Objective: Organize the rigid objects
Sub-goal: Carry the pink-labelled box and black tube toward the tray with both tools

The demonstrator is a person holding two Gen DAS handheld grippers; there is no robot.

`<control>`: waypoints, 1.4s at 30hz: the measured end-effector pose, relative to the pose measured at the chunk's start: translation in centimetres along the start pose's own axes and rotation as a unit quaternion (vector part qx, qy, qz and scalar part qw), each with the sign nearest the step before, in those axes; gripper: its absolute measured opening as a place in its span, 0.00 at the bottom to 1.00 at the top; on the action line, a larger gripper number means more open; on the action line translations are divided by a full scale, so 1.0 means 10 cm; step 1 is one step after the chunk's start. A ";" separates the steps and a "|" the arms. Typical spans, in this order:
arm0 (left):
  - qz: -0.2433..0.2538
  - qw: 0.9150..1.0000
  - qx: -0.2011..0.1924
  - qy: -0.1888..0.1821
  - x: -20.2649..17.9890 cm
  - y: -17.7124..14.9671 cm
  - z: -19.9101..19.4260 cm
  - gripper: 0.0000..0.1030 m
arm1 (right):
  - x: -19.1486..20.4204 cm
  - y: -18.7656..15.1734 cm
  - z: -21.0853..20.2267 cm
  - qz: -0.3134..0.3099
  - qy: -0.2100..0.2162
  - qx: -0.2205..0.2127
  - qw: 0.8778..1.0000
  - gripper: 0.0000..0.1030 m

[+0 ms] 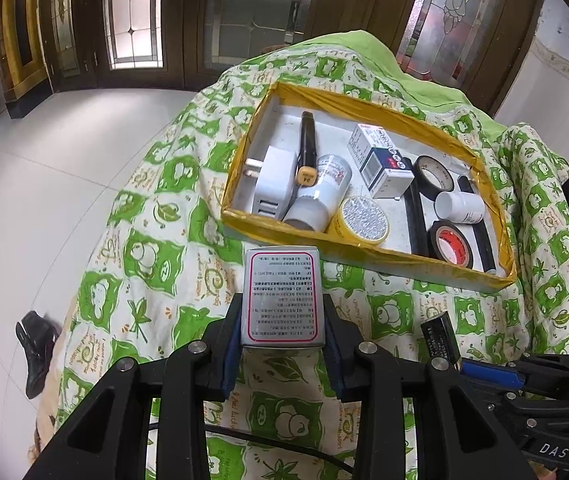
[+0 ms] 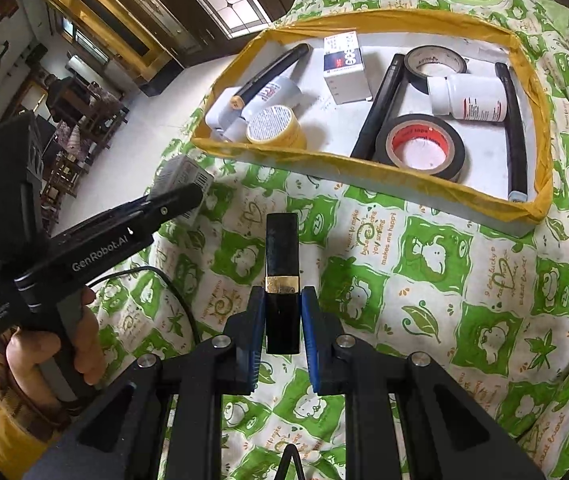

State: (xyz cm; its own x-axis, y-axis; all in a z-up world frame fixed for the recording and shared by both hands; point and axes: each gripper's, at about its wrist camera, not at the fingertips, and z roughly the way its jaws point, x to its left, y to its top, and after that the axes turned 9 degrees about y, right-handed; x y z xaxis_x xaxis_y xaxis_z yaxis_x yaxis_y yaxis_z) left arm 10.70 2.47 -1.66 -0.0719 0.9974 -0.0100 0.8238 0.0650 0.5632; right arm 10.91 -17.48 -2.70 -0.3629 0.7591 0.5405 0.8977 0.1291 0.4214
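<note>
the left gripper (image 1: 283, 322) is clamped narrowly on a small silver rectangular box with a pink-bordered printed label (image 1: 282, 298), held above the green-and-cream patterned cloth (image 1: 144, 264), just short of the near wall of the tray. the right gripper (image 2: 283, 320) is nearly closed on a slim black tube with a gold band (image 2: 282, 276), a lipstick by the look of it, also above the cloth and near the tray's front edge.

beyond both, the shallow white tray edged in yellow tape (image 2: 364, 160) already holds most of the things: a white plug adapter (image 1: 270, 184), a black pen with a yellow end (image 1: 307, 148), white plastic bottles (image 2: 470, 98), a yellow-sided tape roll (image 2: 274, 127), two black tape rolls (image 2: 424, 146), a small blue-and-white carton (image 2: 344, 70) and long black sticks (image 2: 380, 104).

judging by this, the sorting is nearly finished; no other loose items show on the cloth, so the two held pieces seem to be the last to go in. free floor remains in the tray's middle.
</note>
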 end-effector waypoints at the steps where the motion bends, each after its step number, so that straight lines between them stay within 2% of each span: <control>1: 0.005 1.000 -0.006 0.002 -0.02 0.02 -0.03 0.35 | -0.02 -0.01 -0.03 0.000 0.001 -0.001 1.000 0.17; 16: 0.048 0.998 -0.033 0.028 -0.29 0.14 -0.19 0.35 | -0.02 0.02 -0.10 0.001 0.002 -0.018 1.000 0.17; 27: 0.080 0.993 -0.061 0.060 -0.48 0.19 -0.26 0.35 | -0.01 0.02 -0.15 0.001 0.000 -0.025 1.000 0.17; 42: 0.088 0.991 -0.075 0.071 -0.51 0.29 -0.29 0.35 | 0.03 0.04 -0.22 0.000 0.003 -0.036 0.999 0.17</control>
State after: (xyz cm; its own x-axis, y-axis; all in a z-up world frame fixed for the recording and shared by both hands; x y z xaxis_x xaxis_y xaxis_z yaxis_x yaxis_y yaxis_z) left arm 11.89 -2.53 2.41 -0.0206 0.9777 0.2092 0.7389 -0.1260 0.6619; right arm 10.64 -18.62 -0.76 -0.3636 0.7558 0.5446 0.8778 0.0823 0.4719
